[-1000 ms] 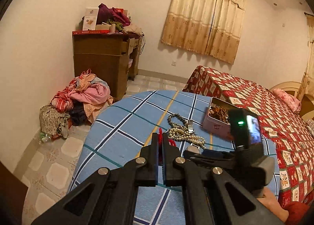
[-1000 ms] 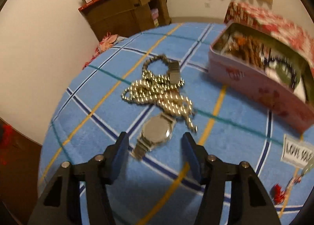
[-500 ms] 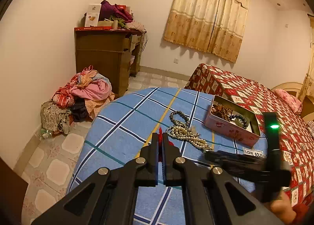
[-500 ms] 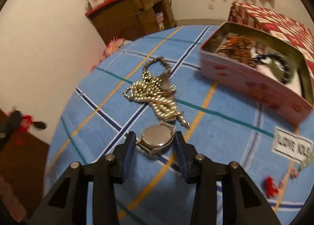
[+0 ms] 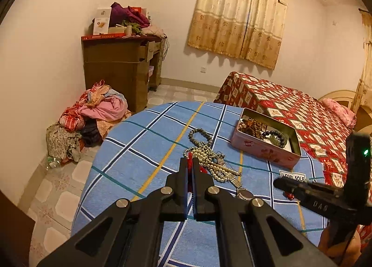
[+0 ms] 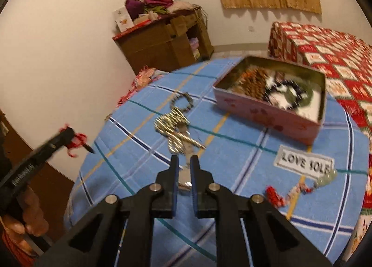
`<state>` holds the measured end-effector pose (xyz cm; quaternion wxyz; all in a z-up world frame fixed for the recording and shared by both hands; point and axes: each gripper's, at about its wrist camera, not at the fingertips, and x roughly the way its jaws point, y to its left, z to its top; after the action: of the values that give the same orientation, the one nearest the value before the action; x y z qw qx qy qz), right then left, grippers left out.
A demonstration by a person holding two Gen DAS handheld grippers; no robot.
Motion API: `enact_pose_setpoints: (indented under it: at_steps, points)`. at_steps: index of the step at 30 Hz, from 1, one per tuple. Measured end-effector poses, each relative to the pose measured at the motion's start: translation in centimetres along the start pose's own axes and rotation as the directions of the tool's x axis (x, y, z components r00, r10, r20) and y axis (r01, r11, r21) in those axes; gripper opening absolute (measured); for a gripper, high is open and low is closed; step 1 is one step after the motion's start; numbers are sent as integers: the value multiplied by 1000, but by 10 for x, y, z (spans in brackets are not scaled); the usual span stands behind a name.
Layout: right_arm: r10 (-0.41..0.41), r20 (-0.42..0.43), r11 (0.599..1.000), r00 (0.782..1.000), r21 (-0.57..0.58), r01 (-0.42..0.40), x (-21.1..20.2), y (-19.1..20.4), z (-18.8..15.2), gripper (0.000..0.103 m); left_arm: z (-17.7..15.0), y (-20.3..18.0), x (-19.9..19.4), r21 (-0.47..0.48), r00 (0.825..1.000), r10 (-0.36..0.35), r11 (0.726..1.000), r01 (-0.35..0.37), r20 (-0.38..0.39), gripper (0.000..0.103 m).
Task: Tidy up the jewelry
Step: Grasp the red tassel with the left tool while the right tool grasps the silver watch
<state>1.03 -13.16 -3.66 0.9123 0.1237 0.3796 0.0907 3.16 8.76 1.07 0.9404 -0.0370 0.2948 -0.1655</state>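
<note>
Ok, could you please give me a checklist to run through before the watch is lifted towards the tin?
1. Watch between the right tool's fingers: ok.
2. Grip firm on the watch: cannot tell, the view is blurred.
3. Watch band free of the pearl necklace: cannot tell, they overlap.
4. Tin open, with room inside: ok.
5. Left tool shut on the red tassel, away from the lifting path: ok.

Warm, yellowish indoor light fills the room, and the curtain (image 5: 239,15) throws a soft shadow on the wall below it. My left view is sharp. My right view smears with motion blur, worst over the tin (image 6: 269,113). Fisheye bending darkens every corner.
</note>
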Motion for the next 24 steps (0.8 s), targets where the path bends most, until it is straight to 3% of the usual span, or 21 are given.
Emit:
enact_pose_setpoints:
  at_steps: [1,3,4,6,9,12,14,16,20,24]
  points:
    - [-8,-16,1000,1000,8,8,2,-4,-4,47,0,0,-1,1,1000,1,1000,-1,2,1]
    - [2,-46,1000,999,26,-1,5,-8,-12,82,-1,1,0,-6,1000,1,1000,-1,-3,1]
    - [7,-53,1000,999,31,-6,6,-11,-14,84,-2,1,0,-8,1000,-1,1000,1,-6,1]
    - [3,-66,1000,998,11,-3,11,-5,-17,83,-3,1,2,-16,1000,-3,1000,2,-16,1]
    - [-55,-116,995,992,-83,46,36,13,-15,65,-5,-1,0,-18,1000,-9,1000,9,-20,1]
    - [-96,-161,988,982,-132,75,63,25,-16,63,-3,0,-3,-19,1000,-6,1000,5,-13,1]
    - [-182,-161,968,970,-201,148,75,35,-16,59,-3,3,-5,-23,1000,0,1000,-1,-11,1]
    - [-231,-170,950,958,-253,184,77,41,-16,38,-3,7,-5,-28,1000,6,1000,-7,-10,1]
    - [-134,-218,984,967,-147,103,55,24,-14,38,-3,10,-3,-41,1000,10,999,-10,-10,1]
    - [-14,-169,999,986,-46,7,2,11,-12,38,-4,8,1,-39,1000,3,999,-3,-15,1]
